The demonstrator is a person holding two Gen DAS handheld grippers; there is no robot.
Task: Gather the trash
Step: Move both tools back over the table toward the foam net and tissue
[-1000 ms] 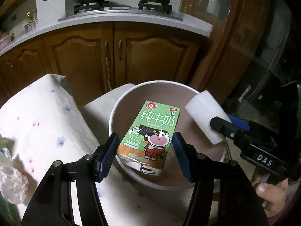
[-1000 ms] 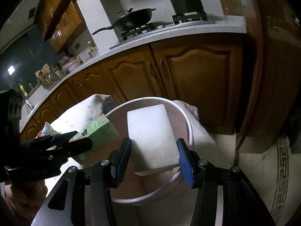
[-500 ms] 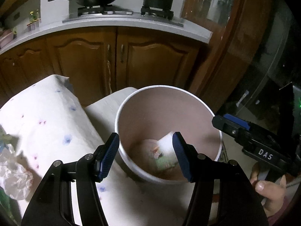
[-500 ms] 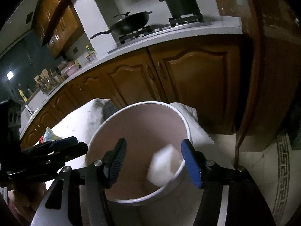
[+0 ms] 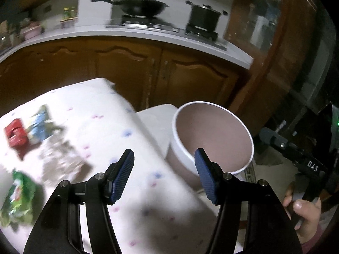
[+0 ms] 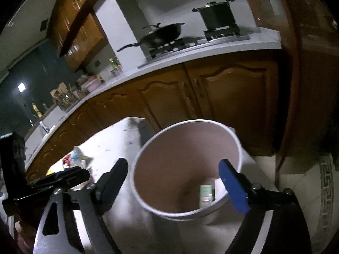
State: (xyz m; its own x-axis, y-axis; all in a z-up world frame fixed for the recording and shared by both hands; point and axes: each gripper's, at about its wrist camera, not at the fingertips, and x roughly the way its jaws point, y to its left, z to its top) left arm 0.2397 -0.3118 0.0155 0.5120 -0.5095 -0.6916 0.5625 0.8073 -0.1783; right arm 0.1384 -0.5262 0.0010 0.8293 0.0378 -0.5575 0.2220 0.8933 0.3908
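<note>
A white bin with a pinkish inside stands beside the table; in the right wrist view a green milk carton and a white block lie at its bottom. My left gripper is open and empty above the table edge, left of the bin. My right gripper is open and empty above the bin. On the tablecloth lie a red packet, a blue wrapper, a clear wrapper and a green bag.
The table has a white flowered cloth. Wooden cabinets and a counter with a wok and pot stand behind. The right gripper's body shows at the right of the left wrist view.
Both grippers opened and dropped the milk carton and the white block into the bin. The left gripper has since swung left over the table; trash on the cloth came into view.
</note>
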